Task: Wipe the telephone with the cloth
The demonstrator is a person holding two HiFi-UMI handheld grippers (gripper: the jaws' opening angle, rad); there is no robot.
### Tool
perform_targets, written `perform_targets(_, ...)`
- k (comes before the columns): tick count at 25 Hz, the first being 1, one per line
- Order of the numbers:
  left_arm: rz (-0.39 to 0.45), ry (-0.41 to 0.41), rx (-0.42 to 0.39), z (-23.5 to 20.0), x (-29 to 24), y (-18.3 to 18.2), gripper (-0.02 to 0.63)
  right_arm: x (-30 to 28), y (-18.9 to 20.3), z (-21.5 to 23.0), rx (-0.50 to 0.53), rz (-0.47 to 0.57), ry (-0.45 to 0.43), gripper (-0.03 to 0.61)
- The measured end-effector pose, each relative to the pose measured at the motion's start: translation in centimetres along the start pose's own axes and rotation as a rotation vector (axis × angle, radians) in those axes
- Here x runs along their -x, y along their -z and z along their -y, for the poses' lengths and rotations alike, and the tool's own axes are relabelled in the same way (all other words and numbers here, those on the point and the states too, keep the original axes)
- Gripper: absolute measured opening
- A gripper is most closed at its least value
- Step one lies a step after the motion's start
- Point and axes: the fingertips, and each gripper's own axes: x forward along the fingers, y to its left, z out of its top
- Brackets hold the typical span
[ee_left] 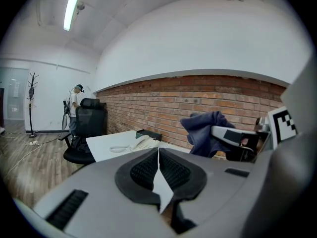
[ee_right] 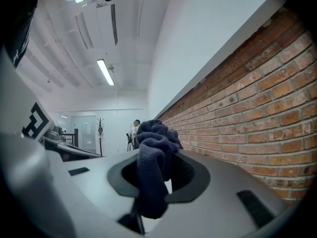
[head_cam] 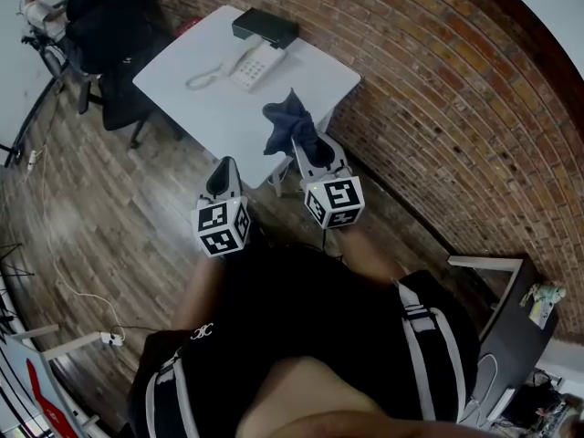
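Observation:
A white telephone (head_cam: 253, 65) with a coiled cord lies on the white table (head_cam: 210, 108), near its far end; it also shows small in the left gripper view as the telephone (ee_left: 141, 143). My right gripper (head_cam: 303, 140) is shut on a dark blue cloth (head_cam: 286, 122), held above the table's near edge. In the right gripper view the cloth (ee_right: 151, 167) bunches up between the jaws. My left gripper (head_cam: 223, 173) hangs short of the table, jaws shut with nothing in them. The cloth (ee_left: 204, 129) appears to its right.
A black box (head_cam: 265, 27) lies at the table's far end beside the telephone. A brick wall (head_cam: 438, 108) runs along the right. A black office chair (head_cam: 123, 71) stands left of the table, with a person (head_cam: 41, 12) beyond it. Cables trail on the wooden floor (head_cam: 82, 235).

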Motion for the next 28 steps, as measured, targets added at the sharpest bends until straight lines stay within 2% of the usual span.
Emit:
perform_targets(10,-0.011,0.005,0.057,-4.2,-5.6,-0.7,0.007,-6.5,0.4,0.6,0.024,-0.036,-0.002,0.072)
perform_targets(16,-0.034,0.016,0.076,-7.7,-10.5,-2.7,0.006,-11.8,0.0,1.5,0.027,-0.055,0.013,0.072)
perform_targets(28,-0.071,0.098,0.088,-14.0,-19.0,-5.9,0.008,-21.7,-0.6,3.5,0.052,-0.107,0.112,0.072)
